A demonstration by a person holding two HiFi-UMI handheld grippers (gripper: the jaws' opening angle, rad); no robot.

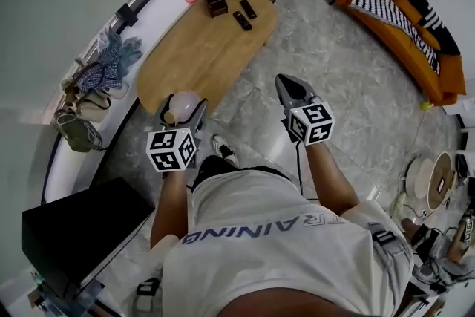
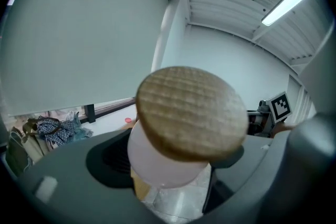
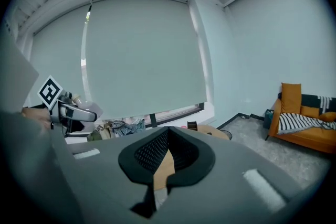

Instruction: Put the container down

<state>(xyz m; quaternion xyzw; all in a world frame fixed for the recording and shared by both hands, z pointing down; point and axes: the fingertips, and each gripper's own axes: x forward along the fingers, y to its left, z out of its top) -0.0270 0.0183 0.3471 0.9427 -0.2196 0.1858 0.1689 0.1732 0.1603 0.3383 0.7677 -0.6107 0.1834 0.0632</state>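
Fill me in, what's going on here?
A person stands at the near end of a wooden table with a gripper in each hand. The left gripper has its jaws closed on a pale container with a round wooden lid. The container is in the air by the table's edge and not yet put down. The right gripper is empty, jaws together, over the floor.

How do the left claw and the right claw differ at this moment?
The left claw is spread wide around a pale container with a wooden lid, while the right claw is shut. The left claw holds a load, but the right claw is empty. Both are grey and point away from the person.
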